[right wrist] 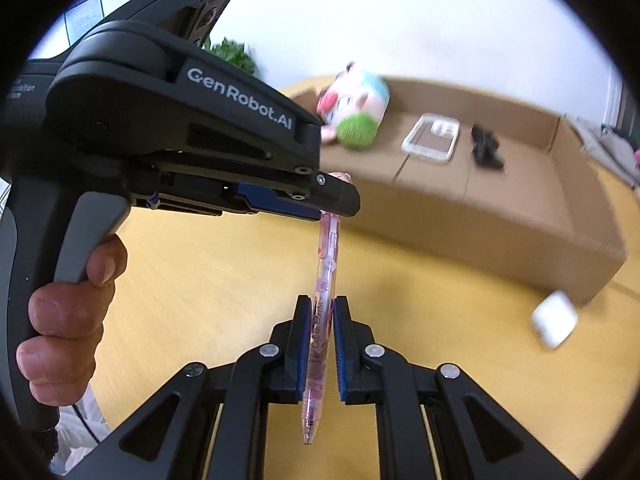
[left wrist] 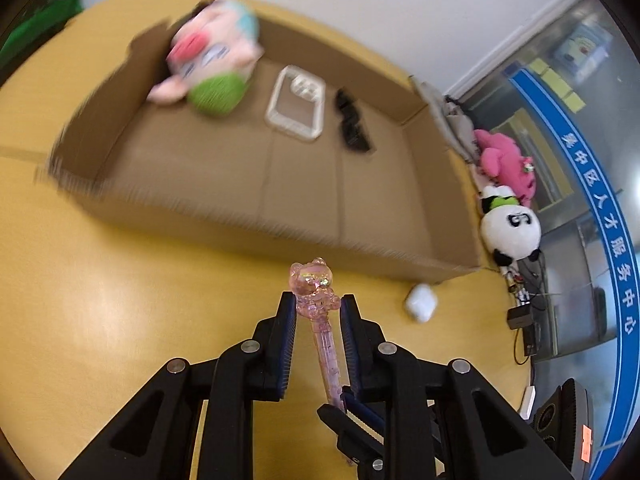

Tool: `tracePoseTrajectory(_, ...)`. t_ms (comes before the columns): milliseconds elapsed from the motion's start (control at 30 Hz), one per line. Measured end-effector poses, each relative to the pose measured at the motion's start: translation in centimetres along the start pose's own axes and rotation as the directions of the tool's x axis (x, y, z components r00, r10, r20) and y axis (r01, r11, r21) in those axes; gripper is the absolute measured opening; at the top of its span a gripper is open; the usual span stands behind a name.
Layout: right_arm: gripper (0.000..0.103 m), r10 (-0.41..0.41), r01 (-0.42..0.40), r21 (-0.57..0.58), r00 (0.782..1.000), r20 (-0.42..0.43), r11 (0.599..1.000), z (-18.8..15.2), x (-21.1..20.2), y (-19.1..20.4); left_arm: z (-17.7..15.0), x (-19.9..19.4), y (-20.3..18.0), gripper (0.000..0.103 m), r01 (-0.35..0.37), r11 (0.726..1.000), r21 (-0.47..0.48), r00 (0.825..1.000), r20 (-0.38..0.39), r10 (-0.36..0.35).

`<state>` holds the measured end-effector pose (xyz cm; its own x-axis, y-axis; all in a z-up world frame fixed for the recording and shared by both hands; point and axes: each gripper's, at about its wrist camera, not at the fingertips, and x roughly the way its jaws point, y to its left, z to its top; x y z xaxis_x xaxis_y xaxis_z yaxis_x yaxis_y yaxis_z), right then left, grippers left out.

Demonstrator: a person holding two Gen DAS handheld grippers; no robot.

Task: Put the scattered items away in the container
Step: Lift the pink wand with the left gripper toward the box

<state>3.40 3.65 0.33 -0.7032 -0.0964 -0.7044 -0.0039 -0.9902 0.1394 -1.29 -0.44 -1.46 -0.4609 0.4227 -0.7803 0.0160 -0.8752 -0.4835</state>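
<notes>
The pink pen (right wrist: 320, 320) is up in the air above the yellow counter (left wrist: 120, 320), near the front wall of the cardboard box (left wrist: 280, 216). The right gripper (right wrist: 320, 312) is clamped on the pen's middle. The left gripper (left wrist: 318, 304) squeezes the bear top. A plush toy (left wrist: 212, 52), a clear case (left wrist: 296, 102) and a black clip (left wrist: 352, 124) lie in the box. A white earbud case (left wrist: 420, 302) sits on the counter by the box's front corner.
</notes>
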Motion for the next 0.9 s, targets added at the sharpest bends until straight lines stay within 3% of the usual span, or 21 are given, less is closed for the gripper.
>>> tracePoseTrajectory(167, 0.010, -0.053, 0.052, 0.013, 0.997, 0.058, 0.999, 4.1, -2.3, -2.3, 4.2, -1.6, -4.8, 0.023, 0.022, 0.994, 0.110, 0.998, 0.051, -0.028)
tracePoseTrajectory(433, 0.010, -0.105, 0.099, 0.069, 0.990, 0.091, 0.993, 10.7, -5.0, -7.4, 10.5, -3.3, -12.4, 0.023, 0.035, 0.959, 0.280, 0.990, 0.121, -0.071)
tracePoseTrajectory(633, 0.009, -0.144, 0.132, 0.103, 0.983, 0.117, 0.986, 14.2, -7.5, -9.4, 13.8, -4.4, -16.4, 0.023, 0.050, 0.934, 0.355, 0.983, 0.150, -0.110)
tracePoseTrajectory(900, 0.009, -0.171, 0.152, 0.146, 0.977, 0.128, 0.978, 18.5, -6.9, -12.9, 18.3, -3.9, -19.4, 0.023, 0.040, 0.922, 0.385, 0.983, 0.150, -0.106)
